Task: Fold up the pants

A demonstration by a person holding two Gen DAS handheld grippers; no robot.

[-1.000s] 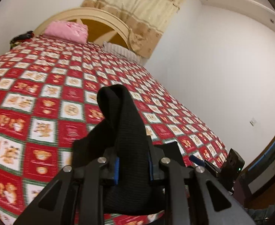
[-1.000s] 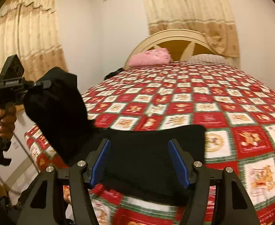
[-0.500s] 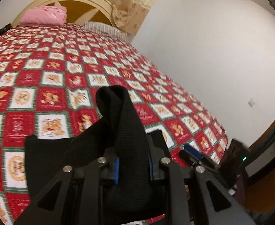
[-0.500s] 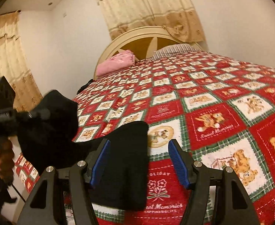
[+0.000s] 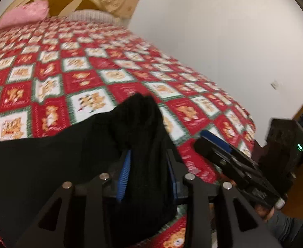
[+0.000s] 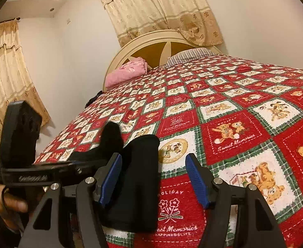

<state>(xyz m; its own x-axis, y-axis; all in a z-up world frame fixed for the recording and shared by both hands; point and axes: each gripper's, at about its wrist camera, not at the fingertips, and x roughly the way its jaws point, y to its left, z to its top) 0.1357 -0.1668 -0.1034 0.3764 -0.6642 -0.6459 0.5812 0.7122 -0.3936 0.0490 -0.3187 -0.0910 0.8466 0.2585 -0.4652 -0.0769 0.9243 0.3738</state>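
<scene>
Room: white walls (image 6: 265, 16), cream patterned curtains (image 6: 161, 10) hung behind the bed and at far left. Bed is covered by a red/white/green teddy-bear quilt (image 6: 234, 107); a rounded cream headboard (image 6: 164, 43) is seen at the far end, with a pink pillow (image 6: 126, 72) and a striped pillow (image 6: 188, 54) laid against it. Black pants (image 6: 139, 177) are spread on the quilt at the near edge, partly folded, one end lifted off the surface. Left tool (image 5: 147, 173) is closed on a bunched ridge of the pants, blue pads pressed against the fabric on both sides. Right tool (image 6: 153, 181) is held wide apart over the folded part, nothing gripped.
</scene>
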